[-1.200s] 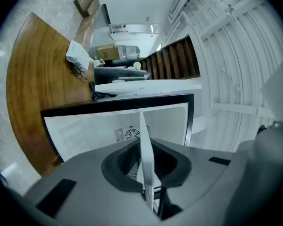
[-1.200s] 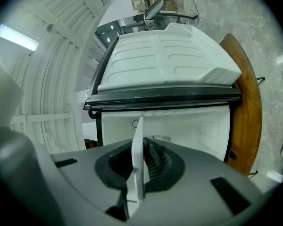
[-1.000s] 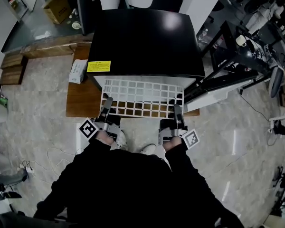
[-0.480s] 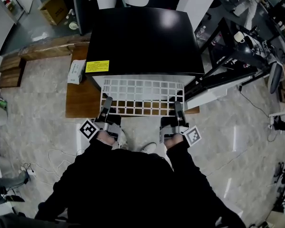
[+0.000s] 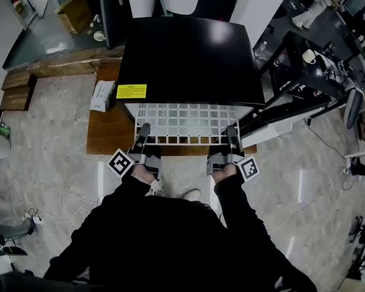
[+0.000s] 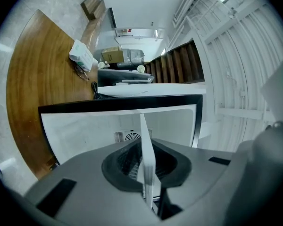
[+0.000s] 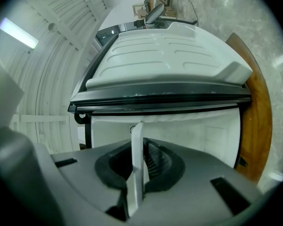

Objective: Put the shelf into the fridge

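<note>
Marbled grey floor (image 5: pixel 42 151), with a low wooden platform (image 5: pixel 106 135) set on it.

Item 1: fridge (image 5: pixel 188 53). It is small with a black top and a yellow label (image 5: pixel 131 91) at the front left. The fridge door (image 5: pixel 286 117) is swung open to the right. A white packet (image 5: pixel 101 95) lies on the platform beside it.

Item 2: shelf (image 5: pixel 185 123). It is a white wire grid held level. Its far part is under the fridge's top edge and its near part juts towards me.

Item 3: left gripper (image 5: pixel 143 131). I have it clamped on the shelf's near rim, left side, with the white edge pinched between dark pads (image 6: pixel 127 161).

Item 4: right gripper (image 5: pixel 232 132). Same hold on the right side, with the rim upright between its pads (image 7: pixel 155 161).

Hazards, as I judge them:
- If I push one side ahead of the other, the grid may skew and jam against a side wall.
- If the far edge dips or rises, it may miss its ledges; I cannot see them from here.
- The pinch on a thin rim is narrow, so a snag could pull the shelf out of one grip.
- My right gripper passes near the open door.
</note>
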Available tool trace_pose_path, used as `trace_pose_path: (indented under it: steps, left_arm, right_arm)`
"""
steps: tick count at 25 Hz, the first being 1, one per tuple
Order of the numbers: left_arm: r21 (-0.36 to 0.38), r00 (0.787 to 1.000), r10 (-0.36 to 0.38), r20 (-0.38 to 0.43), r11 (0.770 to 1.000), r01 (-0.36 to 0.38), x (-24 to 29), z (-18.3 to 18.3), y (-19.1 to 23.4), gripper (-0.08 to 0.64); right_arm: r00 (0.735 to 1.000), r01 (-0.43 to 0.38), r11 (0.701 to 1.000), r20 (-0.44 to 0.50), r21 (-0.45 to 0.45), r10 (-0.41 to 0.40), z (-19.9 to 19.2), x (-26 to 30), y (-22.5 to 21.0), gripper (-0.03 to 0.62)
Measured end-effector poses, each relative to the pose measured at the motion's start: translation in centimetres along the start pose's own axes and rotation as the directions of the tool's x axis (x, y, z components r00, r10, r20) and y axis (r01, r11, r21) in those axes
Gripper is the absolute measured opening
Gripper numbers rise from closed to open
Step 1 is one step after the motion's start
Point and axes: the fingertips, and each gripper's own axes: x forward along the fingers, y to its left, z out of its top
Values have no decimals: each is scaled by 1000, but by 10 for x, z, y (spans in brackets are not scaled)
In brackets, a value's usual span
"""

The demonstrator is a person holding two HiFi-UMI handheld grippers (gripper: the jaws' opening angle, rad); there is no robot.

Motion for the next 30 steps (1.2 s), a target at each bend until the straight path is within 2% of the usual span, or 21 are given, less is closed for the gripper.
trace_pose_path:
  steps: [14,18,22,30]
  left_arm:
    - [7,995,2,99,1000,-3,50,22,2,32]
    - [0,988,-8,156,1000,8,56,28,3,32]
    - [37,980,4,200,999,-12,68,34,6,32]
    - [45,963,10,269,999,-23,94,44,8,32]
  right_arm:
    - [998,-1,1000,67,-11,2,4,55,1,31]
    - [995,-9,1000,96,-9,10,2,63,1,31]
    - [992,-9,1000,127,-10,10,4,77,1,31]
    - [985,-10,1000,170,-25,15,10,106,-4,31]
